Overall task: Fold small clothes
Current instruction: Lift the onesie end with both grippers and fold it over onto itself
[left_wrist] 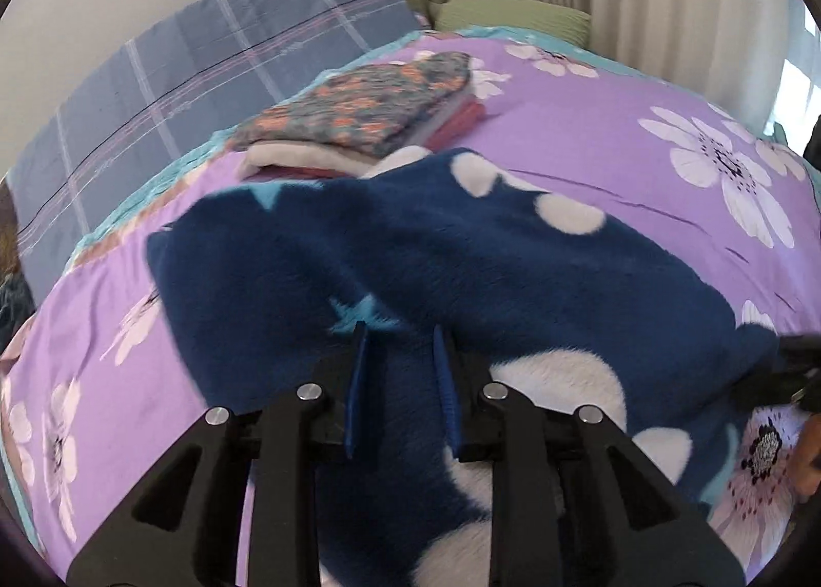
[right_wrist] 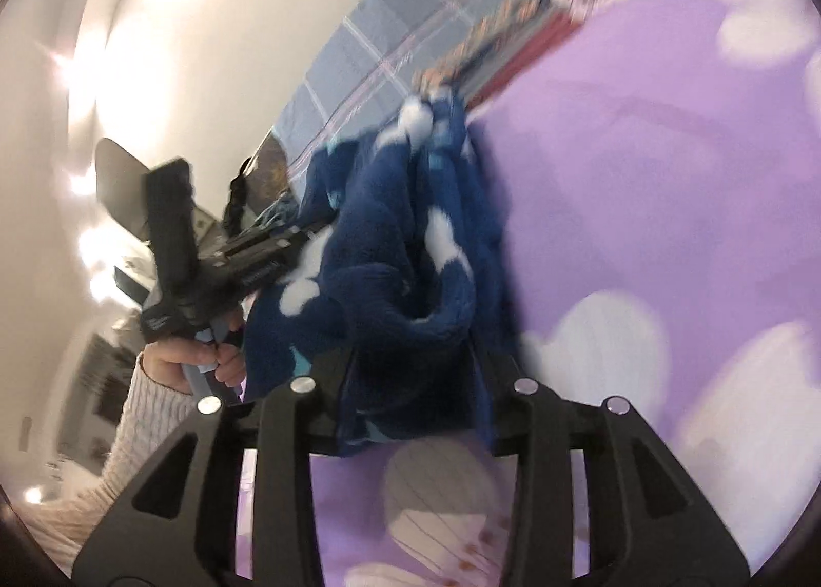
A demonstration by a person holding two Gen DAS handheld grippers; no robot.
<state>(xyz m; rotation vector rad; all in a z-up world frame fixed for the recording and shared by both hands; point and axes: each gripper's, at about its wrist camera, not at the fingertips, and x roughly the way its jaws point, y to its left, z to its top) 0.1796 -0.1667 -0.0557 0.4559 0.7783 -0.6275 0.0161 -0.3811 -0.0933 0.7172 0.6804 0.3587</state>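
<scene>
Lying across the purple flowered bedspread, the dark blue fleece garment with white spots is bunched and partly lifted; the left gripper has its blue-padded fingers close together with a fold of the fleece running between them, pinching it; in the right wrist view the right gripper has a thick wad of the same blue fabric filling the gap between its fingers, though whether the pads press on it I cannot tell, since the cloth hides them; beyond the garment sits a stack of folded clothes, topped by a floral piece, near a blue checked pillow; a hand in a white knitted sleeve grips the left tool's handle.
</scene>
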